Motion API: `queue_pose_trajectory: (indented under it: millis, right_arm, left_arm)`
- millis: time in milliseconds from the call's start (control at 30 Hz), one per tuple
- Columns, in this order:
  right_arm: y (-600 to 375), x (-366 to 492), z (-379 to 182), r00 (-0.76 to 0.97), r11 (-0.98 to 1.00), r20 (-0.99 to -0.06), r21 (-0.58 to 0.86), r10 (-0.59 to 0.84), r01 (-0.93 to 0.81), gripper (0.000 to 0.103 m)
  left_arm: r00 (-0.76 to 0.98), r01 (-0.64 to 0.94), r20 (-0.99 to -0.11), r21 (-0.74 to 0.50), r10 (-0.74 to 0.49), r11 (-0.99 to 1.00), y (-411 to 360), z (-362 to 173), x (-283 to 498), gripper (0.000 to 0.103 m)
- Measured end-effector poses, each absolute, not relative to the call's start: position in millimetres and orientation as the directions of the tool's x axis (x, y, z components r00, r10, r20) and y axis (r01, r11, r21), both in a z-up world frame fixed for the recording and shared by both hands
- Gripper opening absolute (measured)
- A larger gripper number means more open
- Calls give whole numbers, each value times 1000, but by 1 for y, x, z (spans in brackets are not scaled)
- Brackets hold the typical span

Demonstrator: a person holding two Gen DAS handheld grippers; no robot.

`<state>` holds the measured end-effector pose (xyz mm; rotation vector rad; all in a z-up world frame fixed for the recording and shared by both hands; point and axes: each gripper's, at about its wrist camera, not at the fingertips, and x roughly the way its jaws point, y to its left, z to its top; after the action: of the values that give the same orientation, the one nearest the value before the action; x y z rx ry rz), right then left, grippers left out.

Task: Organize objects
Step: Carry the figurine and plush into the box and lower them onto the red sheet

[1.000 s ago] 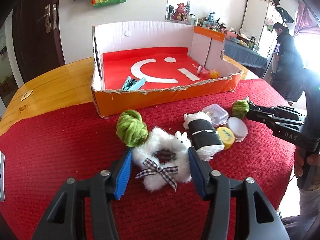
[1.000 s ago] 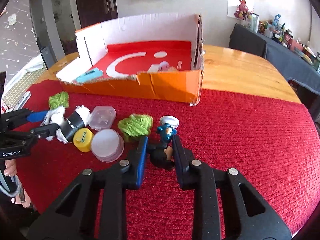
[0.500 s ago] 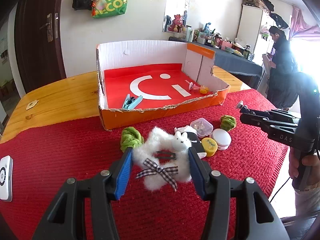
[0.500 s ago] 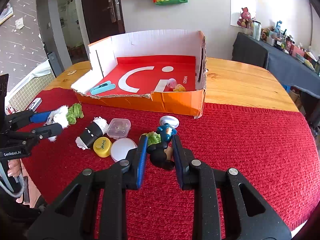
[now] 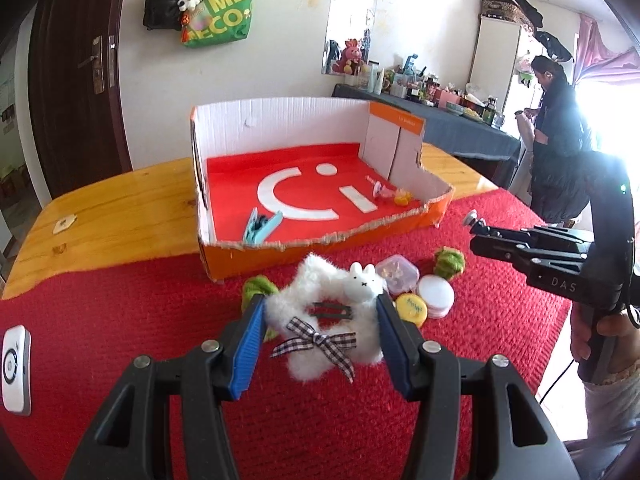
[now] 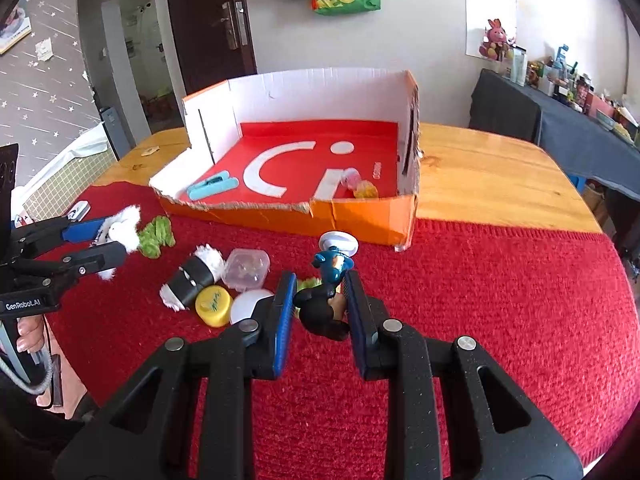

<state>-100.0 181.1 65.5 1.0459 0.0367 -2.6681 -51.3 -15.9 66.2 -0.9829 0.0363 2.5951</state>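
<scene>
My left gripper (image 5: 320,312) is shut on a white fluffy scrunchie (image 5: 324,332) with a checked bow and a bunny head, held above the red cloth. My right gripper (image 6: 320,292) is shut on a small blue and black toy figure (image 6: 324,304) with a white cap, also lifted. The open cardboard box (image 5: 320,242) with a red floor stands behind; it holds a blue clip (image 5: 260,228) and small pink and yellow toys (image 5: 394,196). The left gripper also shows in the right wrist view (image 6: 100,240), and the right one in the left wrist view (image 5: 476,228).
On the red cloth lie two green yarn balls (image 5: 450,262) (image 6: 156,234), a clear small box (image 6: 246,268), a yellow lid (image 6: 214,304), a white round lid (image 5: 436,294) and a black-and-white fluffy roll (image 6: 192,278). A white device (image 5: 16,368) lies at the left. A person stands at the back right.
Both grippers rose and pulled back from the cloth with their objects, so the items and box look farther away. The fluffy scrunchie is off the cloth now.
</scene>
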Motion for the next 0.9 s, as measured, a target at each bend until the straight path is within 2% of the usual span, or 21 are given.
queue_pose_trajectory:
  millis: [367, 900]
  right_arm:
    - [169, -151, 91, -685, -931, -654, 86, -321, 354, 23]
    - [145, -249, 57, -476, -864, -796, 113, -374, 491, 23]
  left_arm:
    - [-679, -384, -650, -82, 342, -920, -5, 86, -101, 56]
    - [-478, -517, -811, -52, 339, -855, 32, 58, -190, 56]
